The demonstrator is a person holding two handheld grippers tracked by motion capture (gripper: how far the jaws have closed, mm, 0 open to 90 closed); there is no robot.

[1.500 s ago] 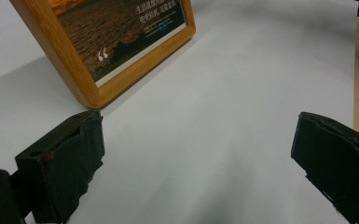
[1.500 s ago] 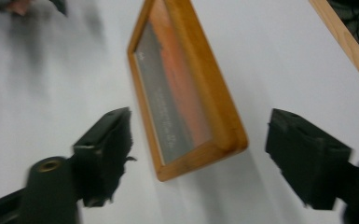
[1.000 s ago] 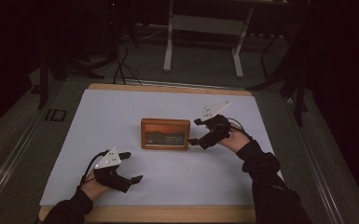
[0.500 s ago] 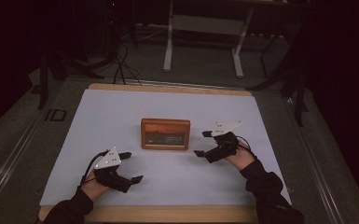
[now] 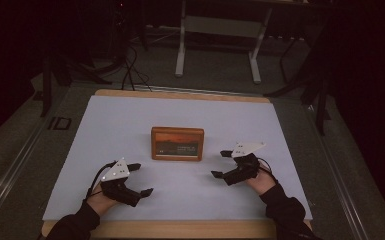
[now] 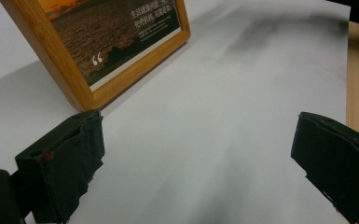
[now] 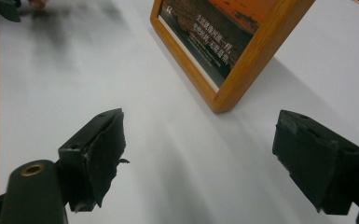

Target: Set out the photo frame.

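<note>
At the middle of the tabletop point(image 5: 130, 125) the wooden picture frame point(image 5: 177, 143) stands alone; the right gripper point(image 5: 224, 164) has pulled back from it, released, and the left gripper point(image 5: 141, 178) rests released, so placement looks finished.

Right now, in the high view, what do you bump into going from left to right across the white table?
Left black two-jaw gripper with its grey three-cornered plate → wooden-framed sunset picture → right black two-jaw gripper, all over the white table cover.
</note>
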